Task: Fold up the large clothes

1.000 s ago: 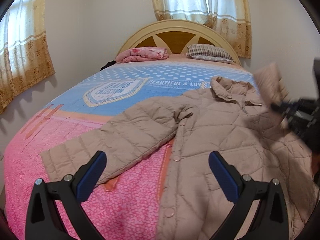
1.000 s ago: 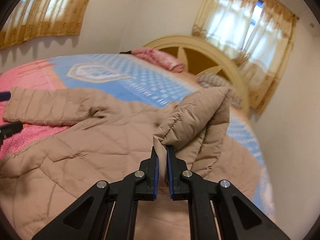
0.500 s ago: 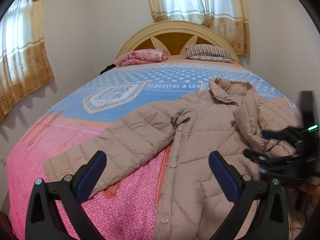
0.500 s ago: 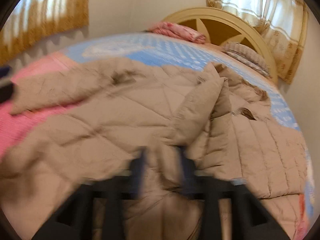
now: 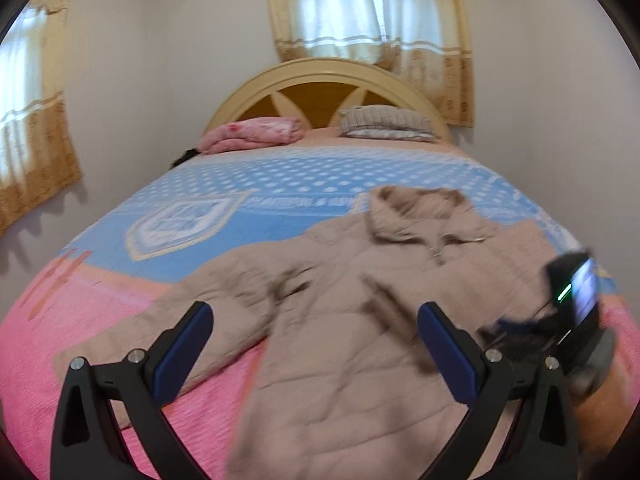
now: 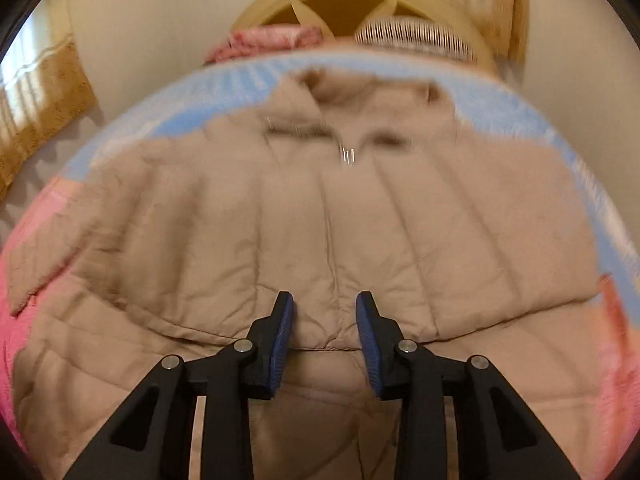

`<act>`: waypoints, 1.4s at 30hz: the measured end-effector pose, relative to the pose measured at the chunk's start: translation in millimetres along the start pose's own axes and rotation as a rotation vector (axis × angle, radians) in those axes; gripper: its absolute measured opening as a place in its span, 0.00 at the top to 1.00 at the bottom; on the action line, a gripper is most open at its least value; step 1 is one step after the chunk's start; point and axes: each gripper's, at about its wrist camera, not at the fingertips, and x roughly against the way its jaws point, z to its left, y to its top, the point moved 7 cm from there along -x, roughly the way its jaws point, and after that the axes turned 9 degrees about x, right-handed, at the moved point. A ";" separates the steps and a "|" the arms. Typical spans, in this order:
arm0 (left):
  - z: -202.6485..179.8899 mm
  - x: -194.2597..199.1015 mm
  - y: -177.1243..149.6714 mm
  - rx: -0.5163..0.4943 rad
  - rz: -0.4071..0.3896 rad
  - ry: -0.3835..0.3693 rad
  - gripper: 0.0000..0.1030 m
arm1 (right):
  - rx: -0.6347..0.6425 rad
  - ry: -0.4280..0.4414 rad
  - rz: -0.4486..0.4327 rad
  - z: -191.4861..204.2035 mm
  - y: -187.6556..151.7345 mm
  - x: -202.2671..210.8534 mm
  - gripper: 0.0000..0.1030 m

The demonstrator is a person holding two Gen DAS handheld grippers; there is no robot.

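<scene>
While your right gripper (image 6: 324, 336) points down at the beige quilted jacket (image 6: 320, 216), what matters is the folded edge running crosswise just under its fingertips. The jacket's long axis runs straight away from that gripper, from the hem side near you to the collar (image 6: 320, 92) at the far end, toward the headboard (image 6: 340, 4). Its jaws stand partly apart and are closing; that edge lies in line with the gap, but the pads do not appear to press on it, and I cannot tell whether the tips touch the fabric.

Your left gripper (image 5: 312, 344) hangs with its jaws wide apart and nothing between them. From it, the jacket body (image 5: 340, 320) lies ahead and slightly to the right, and the spread sleeve (image 5: 192, 320) stretches away to the left, its cuff end just beyond the left finger (image 5: 180, 352). The right gripper (image 5: 552, 332) shows as a blur at the far right of that view.

So the right hand is nearer the folded edge, and the left hand is nearer the sleeve (likely the next piece to bring in). All of the jacket rests on the pink and blue bedspread (image 5: 100, 368), with none hanging off as far as these views show.
</scene>
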 end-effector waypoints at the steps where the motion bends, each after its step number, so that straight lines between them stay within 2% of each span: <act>1: -10.5 -6.5 4.1 0.000 -0.001 -0.008 0.00 | 0.014 -0.013 0.004 4.5 -2.3 -3.1 0.68; 4: -37.5 -28.6 10.8 0.017 0.016 -0.038 0.00 | 0.025 -0.019 0.001 9.8 -4.1 -6.5 0.68; 7: -62.2 -53.9 11.8 0.032 0.033 -0.056 0.00 | -0.022 0.041 -0.028 5.5 -2.7 -4.4 0.67; 9: -74.3 -70.4 4.3 0.000 0.057 -0.027 0.00 | -0.130 0.120 -0.076 -14.2 -6.5 8.0 0.67; 11: -78.0 -87.1 -9.8 -0.061 0.075 0.041 0.00 | -0.233 0.128 -0.139 -38.2 -14.1 32.4 0.67; 13: -79.0 -105.0 -30.5 -0.164 0.088 0.117 0.00 | -0.258 0.113 -0.194 -56.8 -10.5 55.1 0.67; 15: -70.7 -116.4 -45.4 -0.241 0.098 0.206 0.00 | -0.292 0.051 -0.253 -90.5 -0.8 80.0 0.67; 17: -56.0 -129.6 -59.3 -0.233 0.162 0.241 0.00 | -0.352 -0.031 -0.280 -132.8 10.3 90.0 0.67; 20: -46.1 -131.0 -61.2 -0.207 0.177 0.256 0.00 | -0.426 -0.085 -0.265 -185.1 26.2 72.3 0.67; 23: -43.0 -128.7 -64.9 -0.227 0.165 0.292 0.00 | -0.385 -0.104 -0.229 -201.9 44.2 37.8 0.67; 26: -39.8 -129.7 -69.6 -0.211 0.181 0.283 0.00 | -0.295 -0.094 -0.181 -194.2 50.9 7.7 0.67; 27: -40.6 -131.7 -71.0 -0.205 0.186 0.278 0.00 | -0.270 -0.104 -0.141 -189.6 48.5 -5.8 0.67; 29: -39.1 -136.5 -73.8 -0.186 0.204 0.263 0.00 | -0.284 -0.075 -0.040 -186.5 30.9 -38.6 0.67; 30: -39.0 -139.2 -74.8 -0.174 0.212 0.254 0.00 | -0.287 -0.069 -0.032 -186.8 26.8 -48.2 0.68; 35: -28.0 -147.4 -81.0 -0.067 0.268 0.184 0.00 | -0.280 -0.066 -0.036 -190.9 25.2 -56.6 0.68; 40: -28.6 -149.5 -85.2 -0.051 0.279 0.172 0.00 | -0.243 -0.094 -0.028 -184.0 31.3 -47.2 0.68; 42: -28.1 -149.6 -85.3 -0.047 0.281 0.168 0.00 | -0.251 -0.097 -0.136 -186.3 44.7 -20.4 0.68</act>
